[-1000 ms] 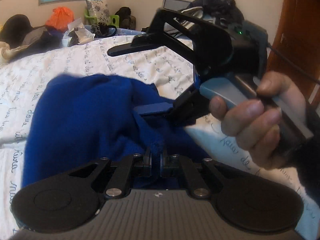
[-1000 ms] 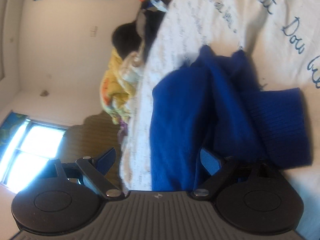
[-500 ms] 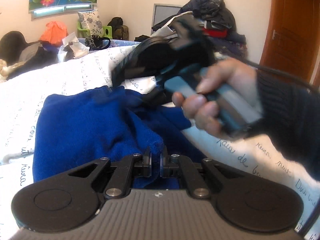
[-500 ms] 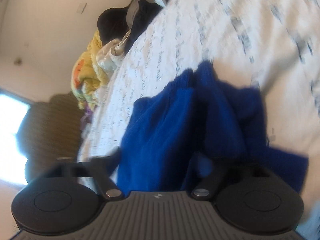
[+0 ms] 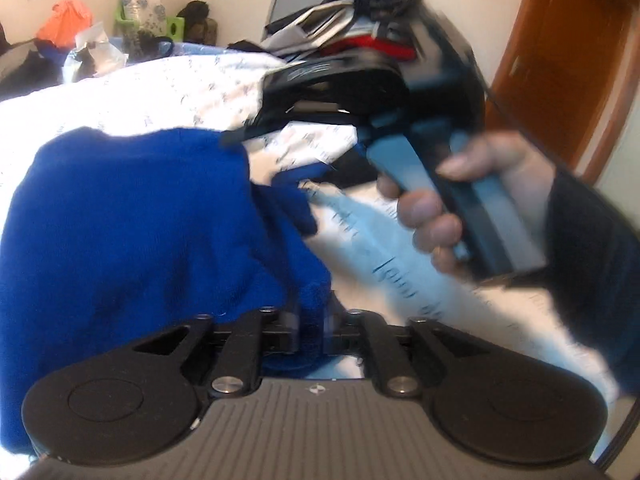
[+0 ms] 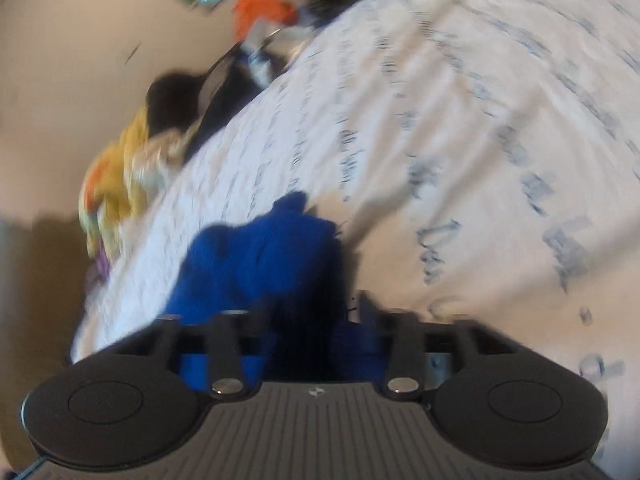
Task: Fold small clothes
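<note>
Blue knitted garment (image 5: 132, 232), bunched and partly lifted, lay on the white bedsheet (image 5: 168, 96) printed with dark handwriting, filling the left half of the left wrist view. The left gripper (image 5: 312, 320) sat at the garment's near edge with its two fingers drawn almost together, and a thick fold of the blue cloth was pinched between them. Above and to the right in that view, a hand (image 5: 460, 208) in a dark sleeve held the right gripper (image 5: 240, 134) by its pale blue handle; the tool was smeared by motion, its dark fingers reaching toward the garment's upper right edge, and from this side I could not tell whether they touched it. In the right wrist view the garment (image 6: 260, 264) rose as a rumpled blue mound straight ahead of the right gripper (image 6: 312, 312), and cloth filled the gap between its fingers, which stood partly apart; the picture was too blurred to tell whether they were pressing the cloth or only standing around it. The bedsheet (image 6: 460, 140) ran off to the right of the mound. Beyond the bed, a heap of clothes (image 5: 352, 20) was piled near a brown wooden door (image 5: 568, 64), and an orange bag (image 5: 66, 26) sat at the far left against the wall
</note>
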Demonstrator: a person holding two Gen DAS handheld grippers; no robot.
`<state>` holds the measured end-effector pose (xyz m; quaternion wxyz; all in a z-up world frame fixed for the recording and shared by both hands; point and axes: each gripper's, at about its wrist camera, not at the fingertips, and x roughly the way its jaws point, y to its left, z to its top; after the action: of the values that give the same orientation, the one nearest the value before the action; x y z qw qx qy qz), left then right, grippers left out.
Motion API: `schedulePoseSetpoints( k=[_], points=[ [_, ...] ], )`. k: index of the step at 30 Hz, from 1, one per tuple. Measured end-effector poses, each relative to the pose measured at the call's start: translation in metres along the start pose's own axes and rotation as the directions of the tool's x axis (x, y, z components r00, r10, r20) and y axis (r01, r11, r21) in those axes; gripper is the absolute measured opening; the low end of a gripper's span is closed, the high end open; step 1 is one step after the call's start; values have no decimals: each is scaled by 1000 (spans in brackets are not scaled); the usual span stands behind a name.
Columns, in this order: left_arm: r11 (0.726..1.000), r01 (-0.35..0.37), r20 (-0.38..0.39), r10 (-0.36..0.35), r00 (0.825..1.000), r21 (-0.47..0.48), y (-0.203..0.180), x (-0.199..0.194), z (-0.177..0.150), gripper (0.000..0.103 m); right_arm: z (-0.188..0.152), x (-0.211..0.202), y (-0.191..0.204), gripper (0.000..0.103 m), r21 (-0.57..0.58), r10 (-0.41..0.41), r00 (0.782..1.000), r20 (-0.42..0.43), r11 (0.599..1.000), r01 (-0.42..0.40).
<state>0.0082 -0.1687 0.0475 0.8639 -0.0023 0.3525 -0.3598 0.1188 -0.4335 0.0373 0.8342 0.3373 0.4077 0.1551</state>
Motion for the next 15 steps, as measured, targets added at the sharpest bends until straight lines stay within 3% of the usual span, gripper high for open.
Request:
schedulePoseSetpoints(
  k=[1,2,3,6,9,10,12,14,15],
  points=[
    [999,32,20,-32,999,-4,6,-12,0,55,0,-9,0,86,10,16,999,41,1000,-16],
    [999,46,59,-45,997,-8,16,-28,2,85,0,-18,1,91,-4,28,996,81,1000,-28],
    [999,32,96,-31,995,-9,23,-40,0,102,2,-23,3,90,-25,39,994,104,999,-37],
    [998,-51,141,55,989,-28,58,-63,1,102,11,-12,8,90,-61,18,999,29,998,-17],
    [972,-153,123,177,977,-179,114,-58,12,99,10,18,18,89,-118,-18,997,-81,993,8],
    [953,-147,106,181,978,-267,140,-51,19,99,7,28,24,89,-133,-26,995,-98,991,13],
    [883,-140,49,181,982,-449,186,-33,32,92,6,38,33,87,-169,-21,994,-106,986,3],
    [824,-90,17,121,993,-559,223,-13,45,85,7,46,39,76,-191,-32,994,-104,982,12],
    [803,-82,5,106,994,-590,236,-4,49,76,8,50,41,69,-198,-44,995,-95,980,25]
  ],
)
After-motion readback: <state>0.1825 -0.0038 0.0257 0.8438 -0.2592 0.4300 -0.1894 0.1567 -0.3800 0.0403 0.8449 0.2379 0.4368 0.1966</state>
